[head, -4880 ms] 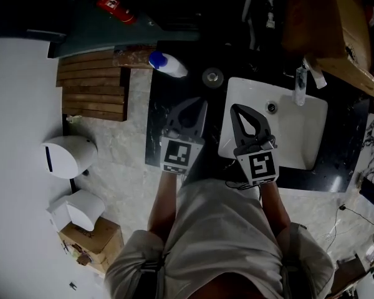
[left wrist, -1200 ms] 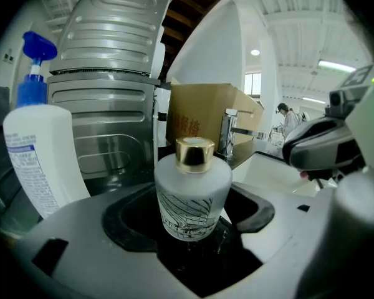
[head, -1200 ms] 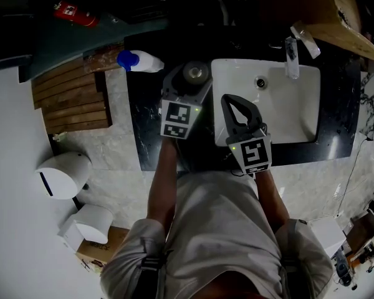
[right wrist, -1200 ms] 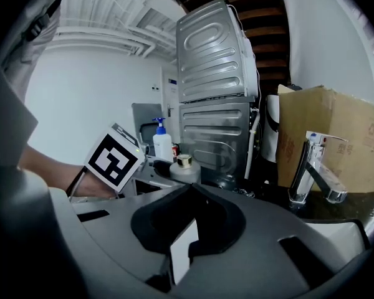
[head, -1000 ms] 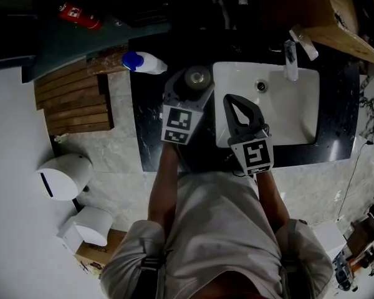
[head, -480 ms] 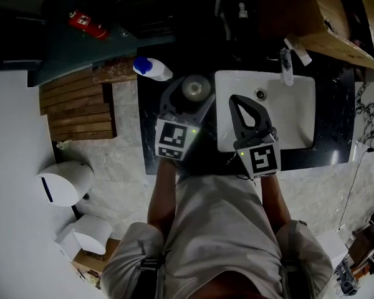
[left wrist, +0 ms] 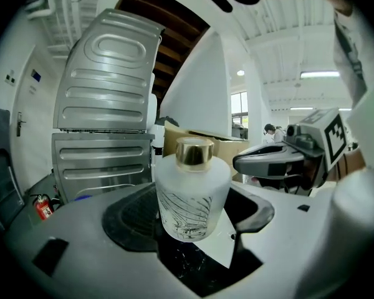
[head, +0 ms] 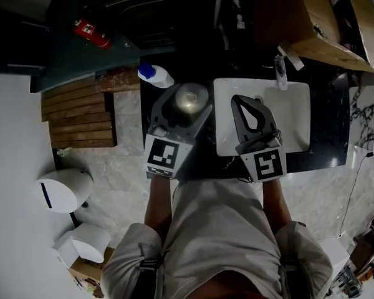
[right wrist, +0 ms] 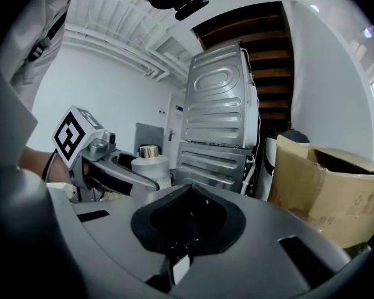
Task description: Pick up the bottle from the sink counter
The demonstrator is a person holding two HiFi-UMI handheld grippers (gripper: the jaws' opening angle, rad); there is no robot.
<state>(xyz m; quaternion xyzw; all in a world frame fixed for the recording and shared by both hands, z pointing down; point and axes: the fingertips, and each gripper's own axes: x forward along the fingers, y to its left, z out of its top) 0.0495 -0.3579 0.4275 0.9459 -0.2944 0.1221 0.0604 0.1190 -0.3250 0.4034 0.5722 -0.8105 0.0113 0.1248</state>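
Observation:
A frosted white bottle (head: 191, 97) with a gold cap stands upright between the jaws of my left gripper (head: 187, 102), which is shut on its body. In the left gripper view the bottle (left wrist: 192, 195) fills the jaw gap, with black marble counter showing beneath it; I cannot tell whether its base touches. My right gripper (head: 242, 103) is shut with nothing in it, hovering over the left edge of the white sink (head: 296, 126). From the right gripper view (right wrist: 188, 195) the bottle (right wrist: 149, 161) shows to the left in the other gripper.
A faucet (head: 280, 71) stands at the sink's back. A blue-capped white bottle (head: 154, 75) lies at the black counter's (head: 202, 161) far left corner. Wooden slats (head: 81, 114), a white bin (head: 65, 189) and a red extinguisher (head: 90, 31) are at left. A cardboard box (right wrist: 327, 179) is at right.
My left gripper moved forward to the gold-capped bottle and shut on it; the bottle now looks larger and nearer the camera. The right gripper stays shut over the sink's edge.

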